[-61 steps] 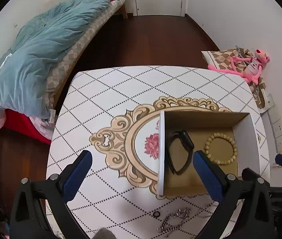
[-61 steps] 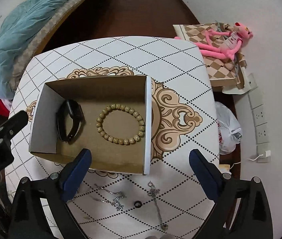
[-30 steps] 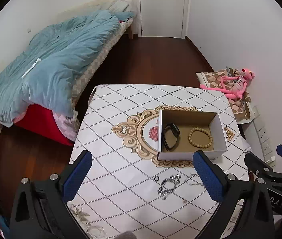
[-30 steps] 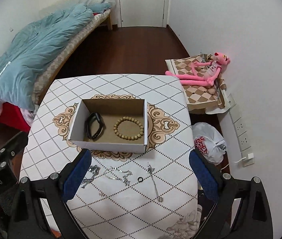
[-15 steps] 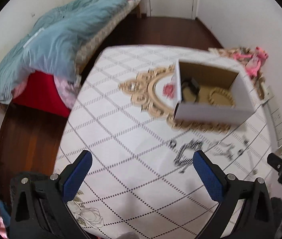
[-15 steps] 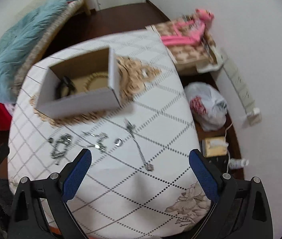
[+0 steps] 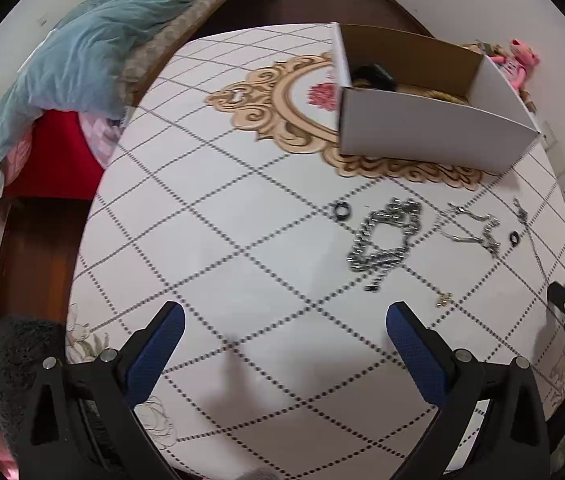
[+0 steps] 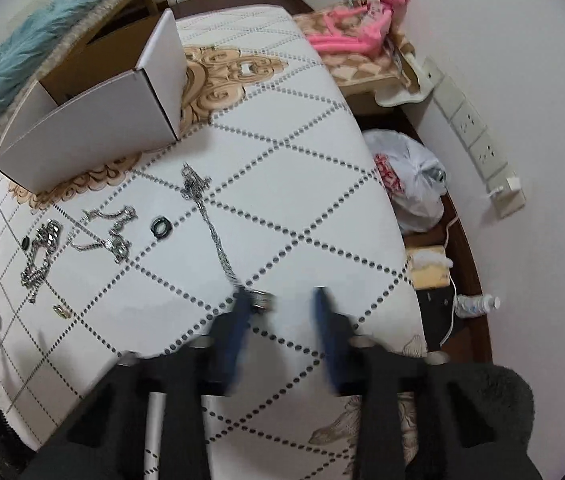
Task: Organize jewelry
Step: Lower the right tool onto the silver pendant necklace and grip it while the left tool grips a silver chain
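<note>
A white cardboard box [image 7: 430, 132] stands on the patterned table [image 7: 210, 256], with a black band [image 7: 370, 74] and a bead bracelet inside. In front of it lie a heavy silver chain [image 7: 386, 240], a thinner chain [image 7: 470, 230], two black rings [image 7: 342, 210] and a long thin necklace [image 8: 206, 208]. My left gripper [image 7: 282, 332] is open above bare table, short of the chains. My right gripper [image 8: 282, 300] is open but narrowed, its left finger [image 8: 238, 320] at the near end of the long necklace [image 8: 260, 300]. The box also shows in the right wrist view [image 8: 94, 120].
A bed with a blue quilt [image 7: 82, 52] stands left of the table. A pink plush toy [image 8: 354, 20], a white plastic bag [image 8: 414, 184] and wall sockets [image 8: 478, 144] are on the right. The table edge curves close on the right.
Both grippers dropped from high above the table to low near its front. The right gripper's fingers have narrowed and now reach the near end of the long necklace.
</note>
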Motion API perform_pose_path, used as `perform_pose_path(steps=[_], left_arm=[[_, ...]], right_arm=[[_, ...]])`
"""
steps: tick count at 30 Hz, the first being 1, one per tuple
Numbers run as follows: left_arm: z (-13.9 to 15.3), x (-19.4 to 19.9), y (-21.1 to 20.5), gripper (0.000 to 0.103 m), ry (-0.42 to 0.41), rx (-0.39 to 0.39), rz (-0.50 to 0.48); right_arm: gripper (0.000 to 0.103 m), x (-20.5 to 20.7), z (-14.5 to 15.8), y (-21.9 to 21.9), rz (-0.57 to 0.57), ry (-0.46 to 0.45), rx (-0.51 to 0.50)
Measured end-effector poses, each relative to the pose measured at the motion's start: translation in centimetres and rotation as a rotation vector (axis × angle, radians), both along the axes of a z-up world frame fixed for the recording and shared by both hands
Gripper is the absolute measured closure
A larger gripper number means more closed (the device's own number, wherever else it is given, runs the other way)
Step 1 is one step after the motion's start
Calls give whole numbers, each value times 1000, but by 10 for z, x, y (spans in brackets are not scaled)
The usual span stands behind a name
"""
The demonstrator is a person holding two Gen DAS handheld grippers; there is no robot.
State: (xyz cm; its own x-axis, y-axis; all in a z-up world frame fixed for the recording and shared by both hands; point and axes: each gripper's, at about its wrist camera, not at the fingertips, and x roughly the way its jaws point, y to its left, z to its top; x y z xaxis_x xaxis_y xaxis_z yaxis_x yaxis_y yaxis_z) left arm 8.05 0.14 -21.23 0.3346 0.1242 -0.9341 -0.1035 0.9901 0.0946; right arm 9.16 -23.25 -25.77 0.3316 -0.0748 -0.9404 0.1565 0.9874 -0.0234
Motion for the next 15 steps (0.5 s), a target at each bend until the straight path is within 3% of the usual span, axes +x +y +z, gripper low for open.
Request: perform_pose_path(steps=[10, 15], left_arm=[[-8, 2, -36, 1, 3, -135, -100], [-21, 6, -61, 28, 16, -142, -157]], right_arm=[[93, -24, 6, -4, -12, -10, 108], [93, -32, 3, -7, -20, -1, 115]])
